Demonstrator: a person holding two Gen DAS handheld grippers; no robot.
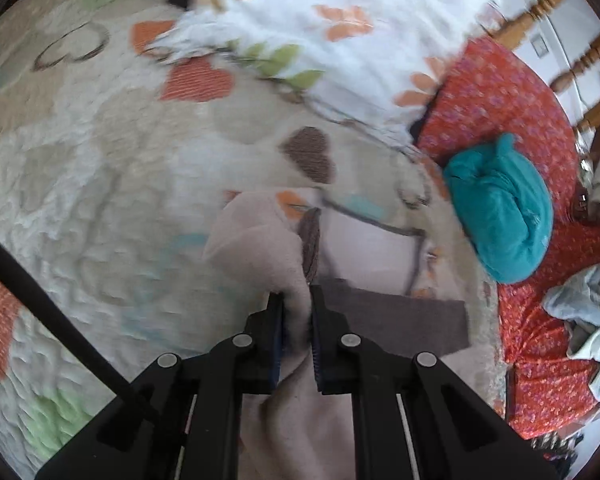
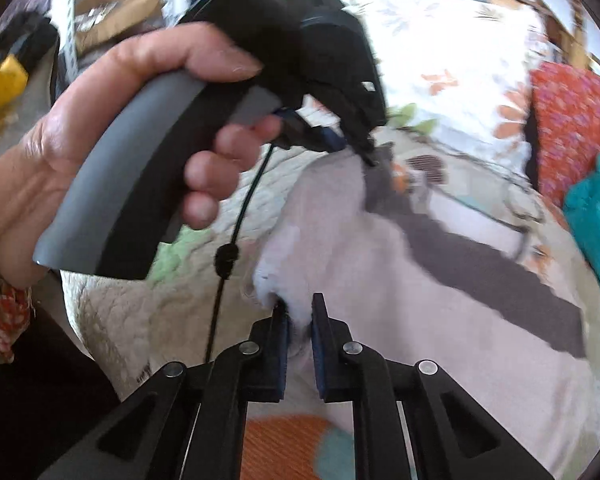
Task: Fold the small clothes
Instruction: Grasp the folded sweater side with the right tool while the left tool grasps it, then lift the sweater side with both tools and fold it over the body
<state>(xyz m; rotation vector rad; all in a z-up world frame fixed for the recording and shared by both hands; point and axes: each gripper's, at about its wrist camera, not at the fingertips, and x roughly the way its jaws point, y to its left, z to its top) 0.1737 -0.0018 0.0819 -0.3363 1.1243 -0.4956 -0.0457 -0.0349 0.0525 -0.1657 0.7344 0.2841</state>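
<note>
A small pale pink fleece garment (image 1: pixel 256 236) with a dark grey-brown band (image 1: pixel 396 320) lies partly lifted over the quilted bed. My left gripper (image 1: pixel 296 300) is shut on a bunched edge of it. In the right wrist view the same garment (image 2: pixel 400 288) spreads ahead with its dark band (image 2: pixel 492 272) running diagonally. My right gripper (image 2: pixel 298 304) is shut on another edge of it. The left gripper (image 2: pixel 352 136), held in a hand (image 2: pixel 112 120), pinches the garment's far edge at upper centre.
A cream quilt with heart patches (image 1: pixel 100 168) covers the bed. A white floral pillow (image 1: pixel 340 40) lies behind. A red patterned cloth (image 1: pixel 500 96) carries a rolled teal garment (image 1: pixel 500 208) and a grey-blue cloth pile (image 1: pixel 584 312). A wooden headboard (image 1: pixel 548 8) stands at the far right.
</note>
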